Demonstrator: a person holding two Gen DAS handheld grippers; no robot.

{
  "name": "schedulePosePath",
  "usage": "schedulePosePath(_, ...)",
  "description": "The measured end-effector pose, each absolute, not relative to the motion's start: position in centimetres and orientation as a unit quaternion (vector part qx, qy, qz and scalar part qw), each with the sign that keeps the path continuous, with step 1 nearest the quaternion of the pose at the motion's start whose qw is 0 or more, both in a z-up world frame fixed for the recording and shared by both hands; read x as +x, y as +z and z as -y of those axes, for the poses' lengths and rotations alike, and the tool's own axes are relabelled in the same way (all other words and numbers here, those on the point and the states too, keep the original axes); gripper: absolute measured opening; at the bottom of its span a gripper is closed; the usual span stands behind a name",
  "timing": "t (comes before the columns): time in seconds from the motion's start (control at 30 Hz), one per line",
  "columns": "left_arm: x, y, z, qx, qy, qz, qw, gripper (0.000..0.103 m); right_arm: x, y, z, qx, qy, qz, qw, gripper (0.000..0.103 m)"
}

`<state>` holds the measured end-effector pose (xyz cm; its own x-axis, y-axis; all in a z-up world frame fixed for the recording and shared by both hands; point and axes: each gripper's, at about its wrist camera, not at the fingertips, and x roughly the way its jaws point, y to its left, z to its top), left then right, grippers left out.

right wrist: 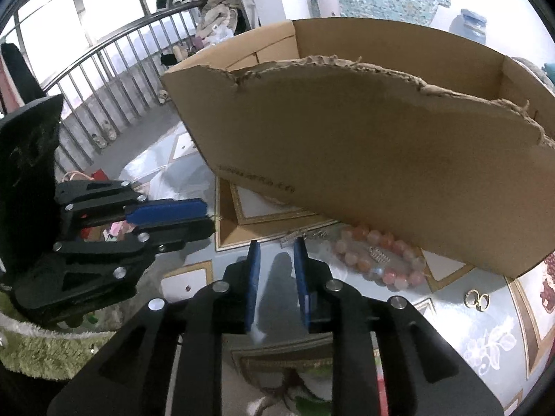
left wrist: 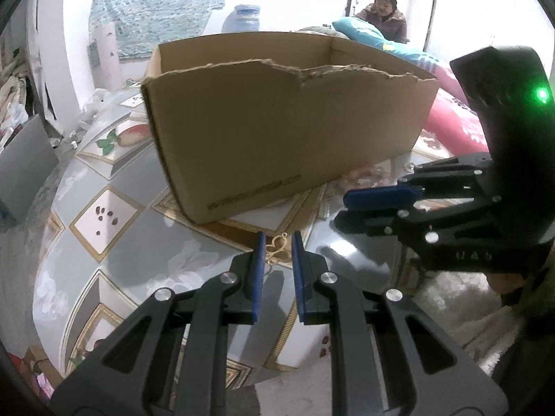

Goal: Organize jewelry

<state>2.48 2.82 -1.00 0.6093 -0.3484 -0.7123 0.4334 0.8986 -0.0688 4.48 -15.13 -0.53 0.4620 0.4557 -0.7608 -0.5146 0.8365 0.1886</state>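
An open cardboard box (left wrist: 277, 118) with a torn front edge stands on the patterned table; it also shows in the right wrist view (right wrist: 381, 145). My left gripper (left wrist: 276, 241) is open, its blue pads either side of a small gold piece of jewelry (left wrist: 277, 248) lying on the table. My right gripper (right wrist: 275, 248) is open and empty above the table. In front of it lie a silver clip (right wrist: 301, 235), a pink bead bracelet (right wrist: 378, 260) and two gold rings (right wrist: 478, 300). Each gripper shows side-on in the other's view, the right one (left wrist: 350, 206) and the left one (right wrist: 204, 216).
The table has a glossy grey and white tile-pattern cover (left wrist: 114, 215). A metal railing (right wrist: 104, 69) runs behind the table on the left. Pink and blue bedding (left wrist: 451, 111) lies behind the box. A person (left wrist: 383, 14) sits far back.
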Motion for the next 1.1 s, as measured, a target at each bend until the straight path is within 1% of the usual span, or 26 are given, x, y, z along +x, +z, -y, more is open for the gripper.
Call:
schedulePosePath(0.33, 2.8, -1.3, -3.0, 0.043, -0.217, -0.385, 0.896, 0.014, 5.3, -1.4, 13.1, -0.082, 0.254, -0.432, 0.861, 0.02)
schedulePosePath(0.47, 2.8, -1.4, -3.0, 0.041, -0.217, -0.386, 0.896, 0.014, 5.1, -1.2, 13.0, -0.098, 0.247, -0.432, 0.862, 0.014)
schedulePosePath(0.63, 2.8, -1.5, -3.0, 0.04, -0.218, -0.386, 0.896, 0.014, 4.8, -1.1, 13.4, -0.093, 0.245, -0.436, 0.861, 0.013)
schedulePosePath(0.67, 2.8, -1.6, -2.9, 0.04, -0.218, -0.386, 0.896, 0.014, 4.8, -1.1, 13.5, -0.09, 0.245, -0.437, 0.861, 0.009)
schedulePosePath(0.7, 2.8, -1.6, -2.9, 0.04, -0.218, -0.386, 0.896, 0.014, 4.8, -1.2, 13.7, -0.087, 0.246, -0.44, 0.859, 0.0)
schedulePosePath(1.1, 2.6, -1.8, -2.7, 0.041, -0.221, -0.384, 0.896, 0.014, 4.0, -0.3, 16.6, -0.048, 0.252, -0.45, 0.855, 0.001)
